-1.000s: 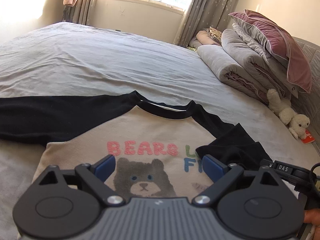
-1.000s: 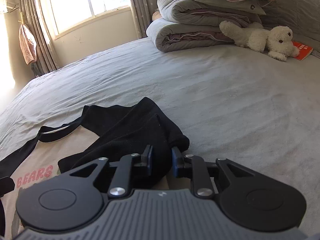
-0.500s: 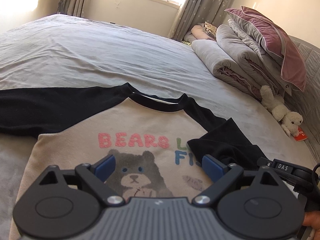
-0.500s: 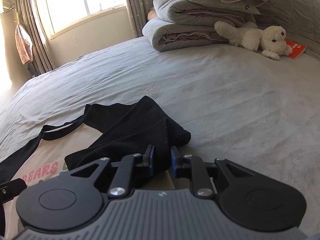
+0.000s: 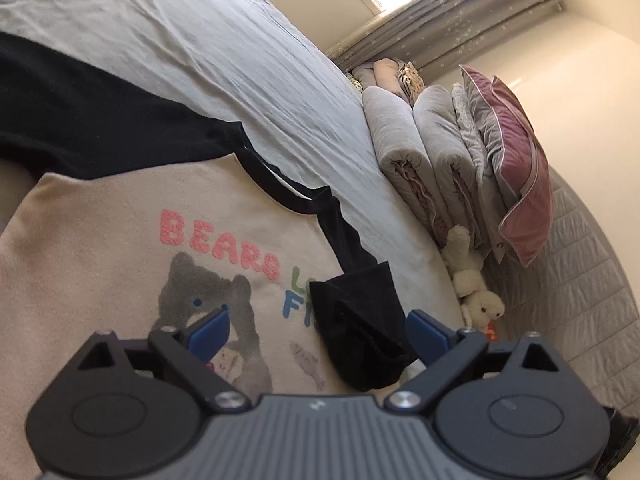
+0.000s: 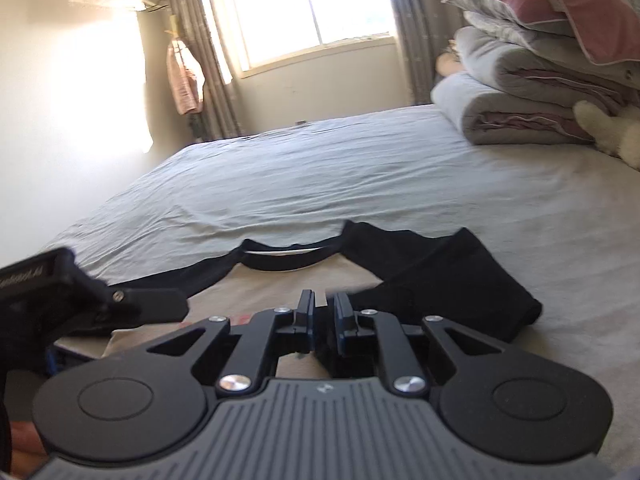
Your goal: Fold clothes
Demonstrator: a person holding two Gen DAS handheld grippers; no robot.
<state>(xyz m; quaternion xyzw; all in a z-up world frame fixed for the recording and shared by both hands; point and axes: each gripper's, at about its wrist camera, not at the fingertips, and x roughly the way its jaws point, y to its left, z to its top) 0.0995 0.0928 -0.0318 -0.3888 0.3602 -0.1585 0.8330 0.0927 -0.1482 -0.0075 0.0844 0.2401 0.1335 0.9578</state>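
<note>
My left gripper [image 5: 316, 330] sat spread wide over the soft beige sweatshirt [image 5: 120, 248], low in frame. Right gripper [image 6: 323, 312] was closing, nearly together; couldn't tell if the bunched black sleeve [image 6: 452, 280] was pinched.

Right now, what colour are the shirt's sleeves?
Black sleeves on a beige shirt; clearest in the left wrist view.
</note>
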